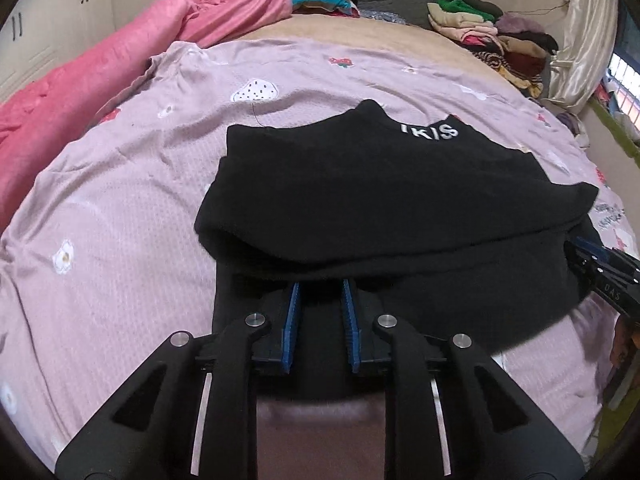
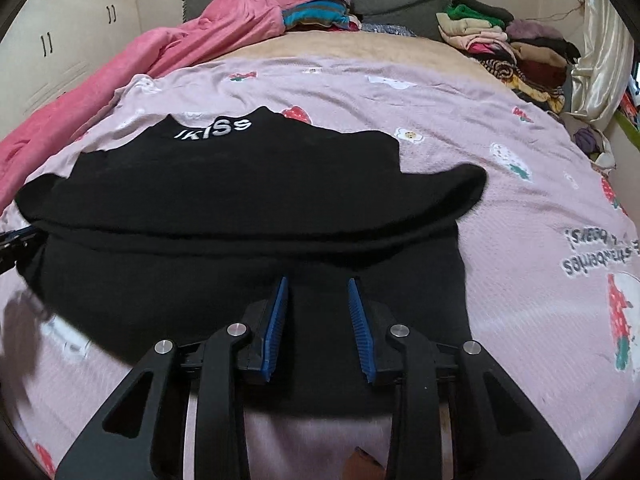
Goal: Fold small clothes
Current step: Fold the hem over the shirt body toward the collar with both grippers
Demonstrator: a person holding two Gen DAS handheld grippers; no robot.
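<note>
The left gripper (image 1: 319,292) has its blue pads drawn close on the near hem of the black top (image 1: 372,184), with dark cloth between them; I judge it a pinch on the hem. The right gripper (image 2: 318,288) stands a little wider over the same hem further right; cloth fills the gap, but whether its pads press I cannot tell. Two holds along one edge suit lifting that hem and carrying it far, toward the collar lettering (image 2: 214,130), for a fold.

The top lies flat on the pink sheet (image 1: 120,220), sleeves already laid across the body. A pink quilt (image 1: 80,92) is bunched at the far left and a clothes pile (image 2: 516,52) sits far right, both well apart from the top. Nothing blocks the fold path.
</note>
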